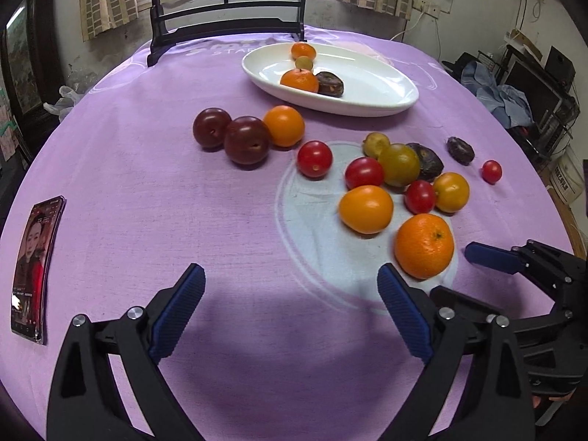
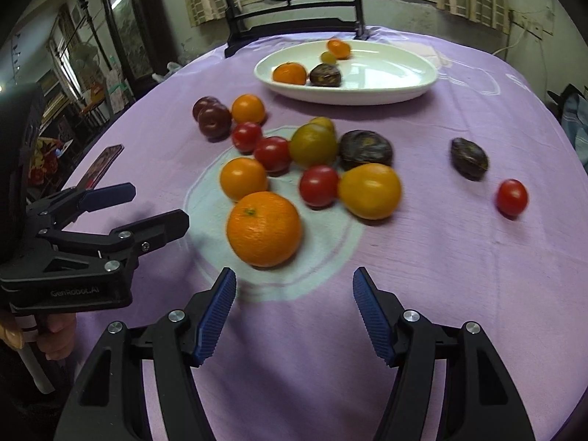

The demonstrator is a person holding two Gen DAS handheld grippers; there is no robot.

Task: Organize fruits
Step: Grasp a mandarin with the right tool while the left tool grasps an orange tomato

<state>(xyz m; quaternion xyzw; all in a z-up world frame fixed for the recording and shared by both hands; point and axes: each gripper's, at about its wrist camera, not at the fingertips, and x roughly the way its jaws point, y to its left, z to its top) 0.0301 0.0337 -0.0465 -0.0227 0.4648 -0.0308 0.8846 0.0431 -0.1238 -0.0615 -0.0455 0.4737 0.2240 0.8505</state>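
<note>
1. Left gripper [image 1: 292,290]: jaws wide apart, nothing between them, only purple tablecloth [image 1: 147,183] below. It hangs short and left of the fruit cluster, likely staged while the other tool works.
2. Right gripper [image 2: 294,294]: jaws parted, empty. The large orange [image 2: 264,228] lies just ahead of its fingertips, nearest fruit; judged the next pick, since it fits the gap.
3. Task items: most fruit sits loose on the cloth, mid-table; the white oval plate [image 2: 386,84] stands beyond, near the far edge, presumably the collection point.
4. Count on plate: four pieces (two oranges, one small green fruit, one dark wrinkled fruit [image 2: 325,75]).
5. Count loose, left wrist view: two dark red plums [image 1: 246,140]; five red cherry tomatoes, one of them [image 2: 511,197] well apart at right; four orange-yellow round fruits plus the large orange; two greenish plums; two dark wrinkled fruits. Sixteen in all, so sorting appears early.
6. A phone [image 1: 33,268] lies at the left table edge, clear of the work.
</note>
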